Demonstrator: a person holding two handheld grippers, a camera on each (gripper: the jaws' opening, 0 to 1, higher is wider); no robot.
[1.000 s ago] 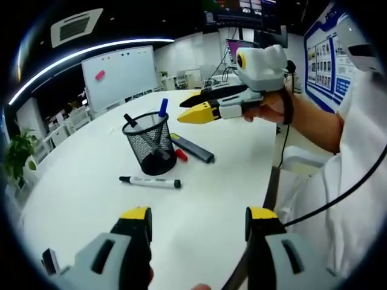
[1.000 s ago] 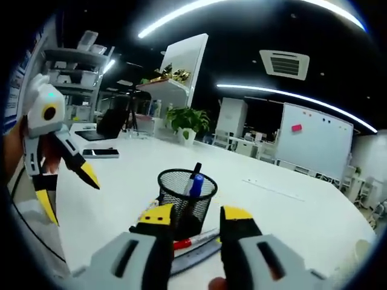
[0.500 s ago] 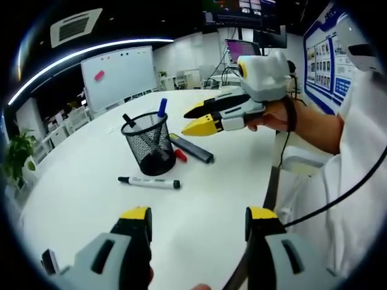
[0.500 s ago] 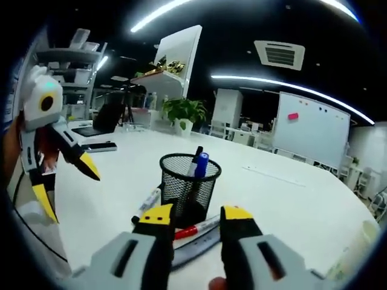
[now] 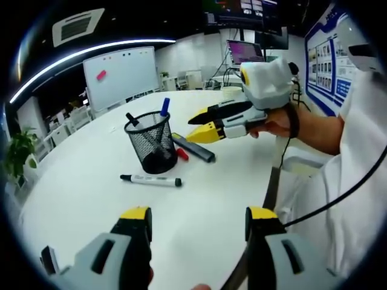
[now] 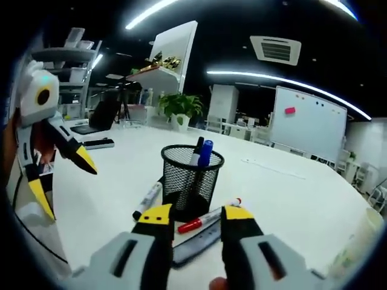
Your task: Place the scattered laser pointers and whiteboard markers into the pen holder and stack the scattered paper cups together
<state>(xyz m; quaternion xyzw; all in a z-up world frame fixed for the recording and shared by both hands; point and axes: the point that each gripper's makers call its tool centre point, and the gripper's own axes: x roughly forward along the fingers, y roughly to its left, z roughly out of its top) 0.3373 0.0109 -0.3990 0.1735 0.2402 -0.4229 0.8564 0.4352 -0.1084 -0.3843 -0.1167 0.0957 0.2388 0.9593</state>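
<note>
Both grippers are open and empty: right gripper [image 5: 202, 124] hangs just above the red marker [image 6: 208, 218] beside the mesh pen holder [image 5: 151, 142], left gripper [image 6: 57, 184] further back. Black marker [image 5: 150, 180] lies on the white worktop [image 5: 205, 193].

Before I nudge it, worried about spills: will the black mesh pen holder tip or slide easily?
Probably light: the black mesh pen holder is open wire. Its two markers lean above the rim, so it may tip. It would likely slide on the smooth white table.
</note>
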